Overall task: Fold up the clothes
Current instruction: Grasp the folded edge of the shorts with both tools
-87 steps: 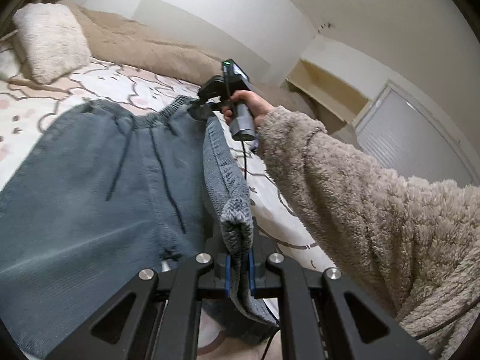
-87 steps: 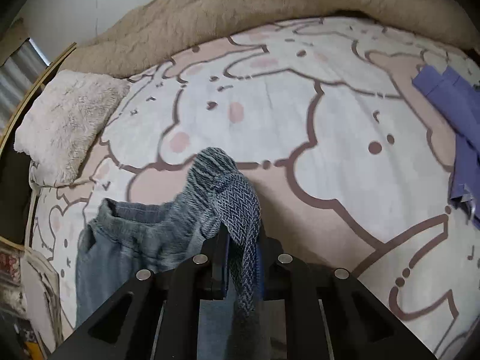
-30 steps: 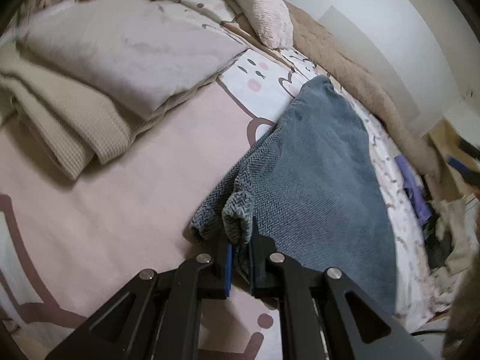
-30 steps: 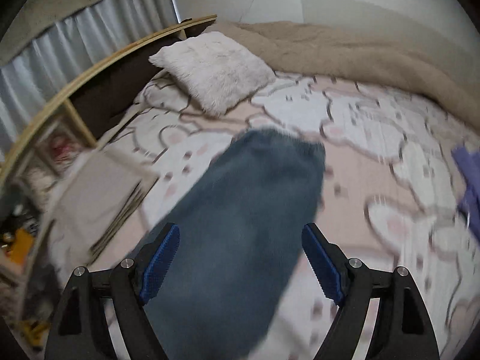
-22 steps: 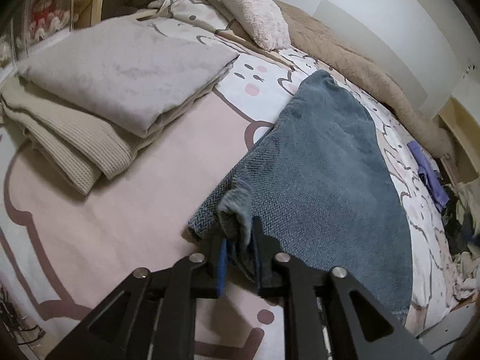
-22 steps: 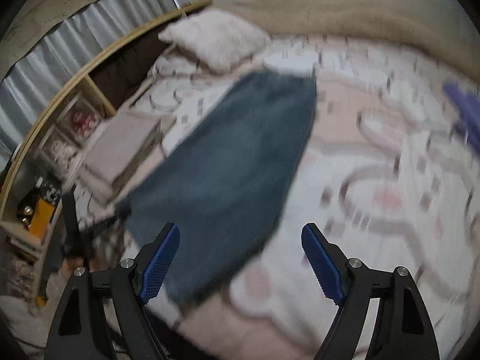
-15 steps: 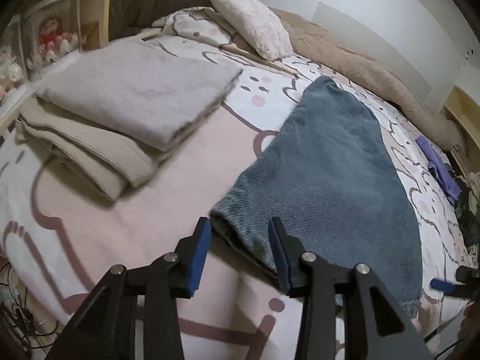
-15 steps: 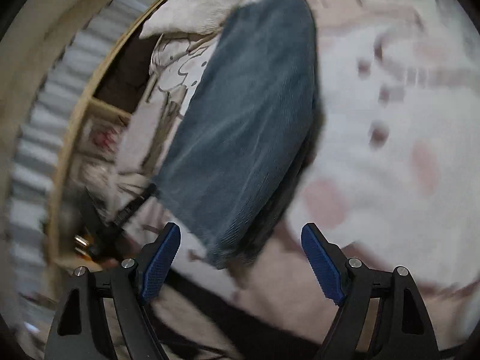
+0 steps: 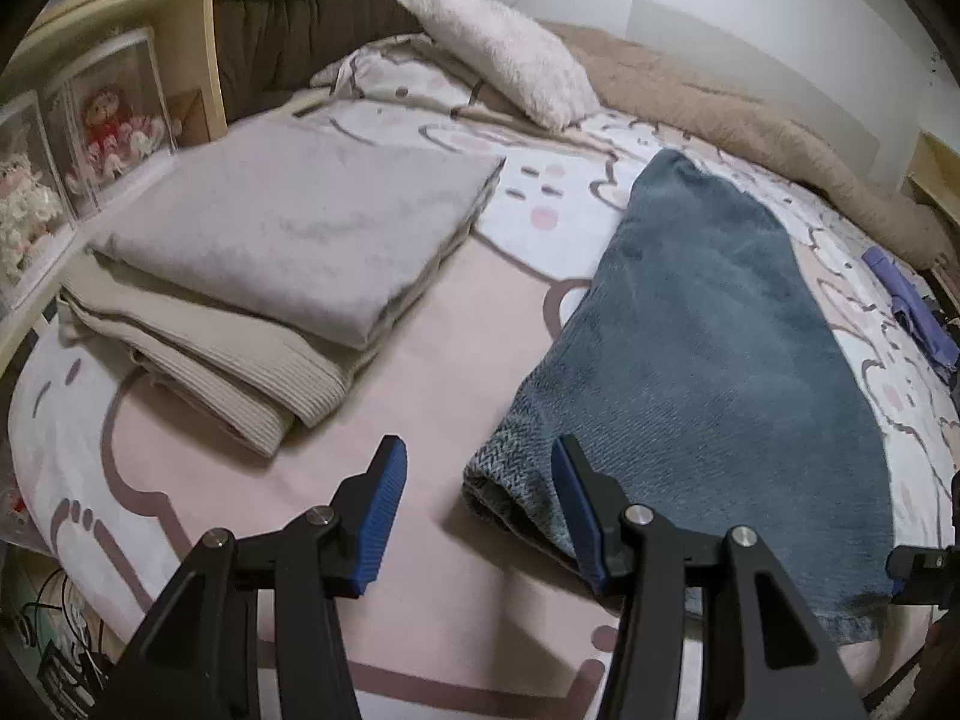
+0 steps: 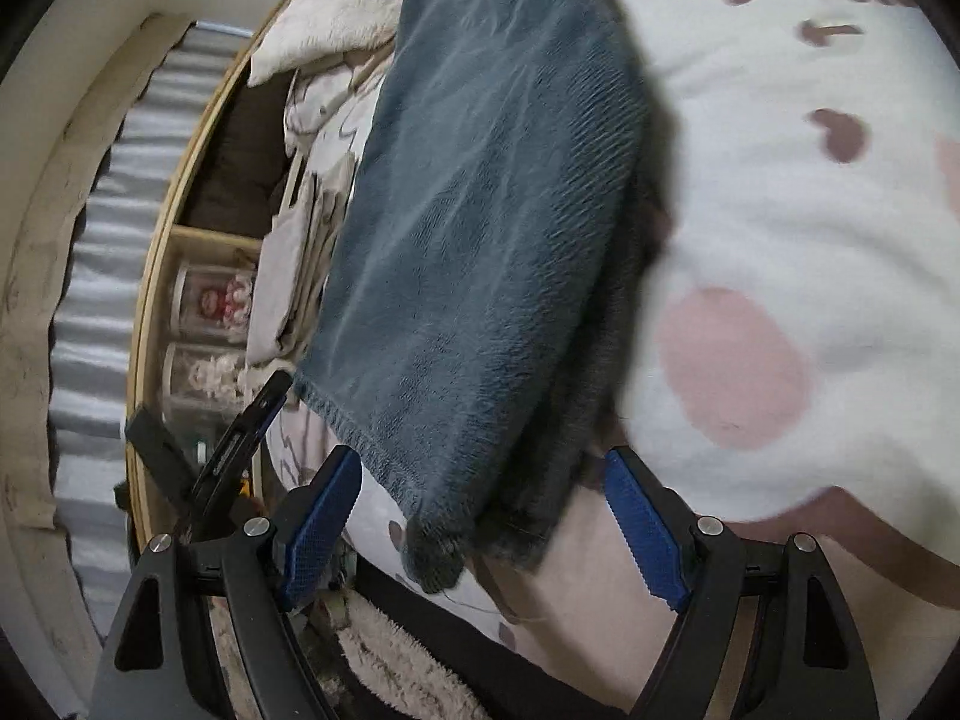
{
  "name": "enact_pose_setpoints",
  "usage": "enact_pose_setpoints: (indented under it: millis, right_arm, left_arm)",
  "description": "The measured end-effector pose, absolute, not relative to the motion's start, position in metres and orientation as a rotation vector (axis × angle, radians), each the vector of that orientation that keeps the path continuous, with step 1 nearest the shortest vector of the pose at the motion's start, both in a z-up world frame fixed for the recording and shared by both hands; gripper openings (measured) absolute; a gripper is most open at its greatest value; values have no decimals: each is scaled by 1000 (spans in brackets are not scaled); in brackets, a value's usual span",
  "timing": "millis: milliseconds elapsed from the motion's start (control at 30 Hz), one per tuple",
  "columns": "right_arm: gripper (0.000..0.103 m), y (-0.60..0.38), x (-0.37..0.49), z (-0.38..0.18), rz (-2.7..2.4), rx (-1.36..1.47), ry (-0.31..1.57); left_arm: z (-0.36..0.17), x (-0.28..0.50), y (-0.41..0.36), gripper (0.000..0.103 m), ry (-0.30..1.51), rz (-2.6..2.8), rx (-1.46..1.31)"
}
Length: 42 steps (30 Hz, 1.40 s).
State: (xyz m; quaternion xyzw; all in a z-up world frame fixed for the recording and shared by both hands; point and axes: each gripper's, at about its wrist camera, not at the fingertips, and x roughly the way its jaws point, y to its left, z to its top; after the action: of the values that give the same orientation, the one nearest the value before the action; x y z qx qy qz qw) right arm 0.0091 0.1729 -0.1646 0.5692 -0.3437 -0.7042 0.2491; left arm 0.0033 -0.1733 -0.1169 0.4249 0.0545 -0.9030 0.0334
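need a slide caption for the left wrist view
Open left gripper above the hem of blue-grey knit trousers folded lengthwise on a cartoon-print bedsheet, beside stacked folded beige clothes.

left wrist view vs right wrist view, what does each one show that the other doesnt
Only the left wrist view shows the purple garment, the tan blanket along the wall, and the folded grey top face-on upon the beige knit. Only the right wrist view shows the grey curtain and the pants' near corner hanging over the bed edge. Both show the blue-grey pants laid flat, the fluffy pillow, and an open gripper: left gripper, right gripper.
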Motion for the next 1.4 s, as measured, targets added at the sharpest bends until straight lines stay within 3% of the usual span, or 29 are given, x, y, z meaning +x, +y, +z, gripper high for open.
enact_pose_setpoints:
  millis: [67,267,400,600,767,867,933,1133,1300,1400]
  right_arm:
    - [82,165,10,-167,-1932,1544,-897]
    - [65,149,13,-168,-1943,1529,-863]
    - [38,150,13,-174,-1941,1561,-893]
    - [25,158,13,-175,-1904,1548,-964]
    - [16,169,12,-159,-1845,1481,-1087]
    - [15,170,10,-145,-1827,1447,-1117]
    - [15,172,6,-137,-1806,1422,-1143]
    - [15,170,-4,-130,-1776,1399,-1196]
    - [15,172,-6,-123,-1744,1375,-1255]
    - [15,174,-7,-119,-1738,1370,-1264]
  left_arm:
    - [-123,1,-173,50,172,-2767,1321]
    - [-132,-2,-177,50,205,-2756,1340]
    - [-135,-4,-178,50,225,-2752,1353]
    - [-132,0,-175,50,194,-2773,1338]
    - [-110,24,-163,50,53,-2961,1241]
    - [-99,43,-148,52,-129,-3104,1160]
    - [-98,52,-136,68,-281,-3168,1135]
    - [-96,81,-97,69,-777,-3311,1035]
    - [-129,100,-56,69,-1388,-3237,895]
    - [-146,97,-40,69,-1620,-3149,825]
